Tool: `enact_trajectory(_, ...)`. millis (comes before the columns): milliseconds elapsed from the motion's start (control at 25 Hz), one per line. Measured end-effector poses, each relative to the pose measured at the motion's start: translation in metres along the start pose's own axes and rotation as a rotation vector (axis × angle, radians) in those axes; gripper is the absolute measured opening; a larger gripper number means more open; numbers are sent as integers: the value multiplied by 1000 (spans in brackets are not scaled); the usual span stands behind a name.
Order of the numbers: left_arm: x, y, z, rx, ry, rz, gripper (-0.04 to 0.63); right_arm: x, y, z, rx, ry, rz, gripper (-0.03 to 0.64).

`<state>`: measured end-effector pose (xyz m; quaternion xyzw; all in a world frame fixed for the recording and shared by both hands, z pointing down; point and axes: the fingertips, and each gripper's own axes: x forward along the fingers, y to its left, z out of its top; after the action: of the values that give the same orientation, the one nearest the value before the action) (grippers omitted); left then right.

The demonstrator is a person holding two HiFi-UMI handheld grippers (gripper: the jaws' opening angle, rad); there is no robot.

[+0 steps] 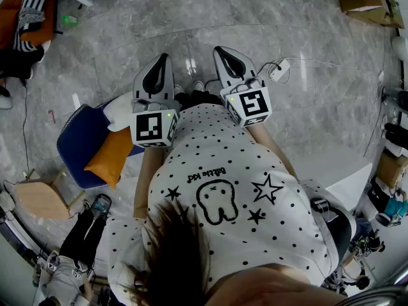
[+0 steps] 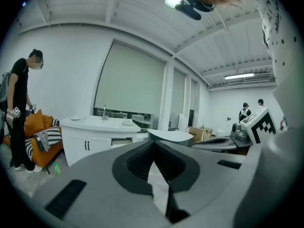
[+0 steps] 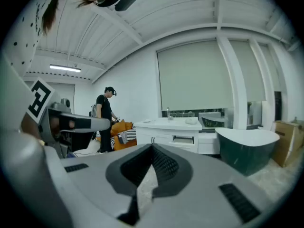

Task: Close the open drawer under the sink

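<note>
A white sink cabinet (image 2: 95, 139) with a faucet on its counter stands far across the room. Its drawer (image 2: 122, 140), right of the two doors, is pulled out a little. In the right gripper view the same cabinet (image 3: 166, 133) and open drawer (image 3: 183, 139) show beyond the jaws. My left gripper (image 2: 153, 145) is shut with nothing between its jaws. My right gripper (image 3: 152, 149) is also shut and empty. In the head view the left gripper (image 1: 164, 58) and right gripper (image 1: 220, 51) are held side by side in front of the person, above the marble floor.
A dark green tub with a white rim (image 3: 247, 148) stands right of the cabinet. A person in black (image 3: 105, 114) stands by an orange sofa (image 2: 40, 137) to its left. A blue chair with an orange cushion (image 1: 86, 148) is close on the left. Cables (image 1: 280, 65) lie on the floor.
</note>
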<state>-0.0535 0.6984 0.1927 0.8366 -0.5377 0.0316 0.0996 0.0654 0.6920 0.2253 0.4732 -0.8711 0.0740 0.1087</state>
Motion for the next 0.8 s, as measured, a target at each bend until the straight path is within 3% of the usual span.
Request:
enact_trajectory(600,12,1,5,-11,-26,45,6,-1,-20,-1,-19,-5,8,14)
enact_trajectory(800,16,-1,7,-16,-26,30,6,-3,-22,-2,35,-30,12,14)
